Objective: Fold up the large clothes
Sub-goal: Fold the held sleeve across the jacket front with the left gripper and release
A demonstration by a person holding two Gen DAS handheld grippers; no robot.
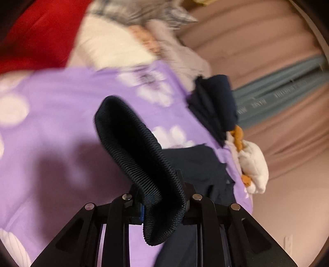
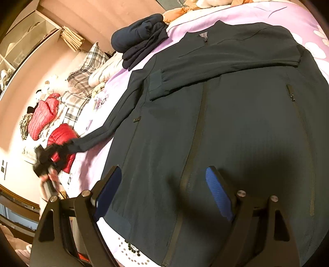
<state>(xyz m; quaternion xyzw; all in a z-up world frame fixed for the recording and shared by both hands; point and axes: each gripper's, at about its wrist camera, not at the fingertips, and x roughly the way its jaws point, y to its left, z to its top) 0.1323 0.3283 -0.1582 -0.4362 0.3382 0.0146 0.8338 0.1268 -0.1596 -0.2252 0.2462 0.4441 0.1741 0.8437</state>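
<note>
Left gripper [image 1: 162, 202] pinches cuff [image 1: 133, 147]; right gripper [image 2: 164, 195] open.

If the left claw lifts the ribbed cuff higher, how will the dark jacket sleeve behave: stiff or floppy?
Probably floppy: the ribbed cuff already bends over where the left claw pinches it. The dark jacket lies flat and thin on the purple bedsheet, so the sleeve would likely trail and drag rather than hold shape. The fabric seems light.
</note>
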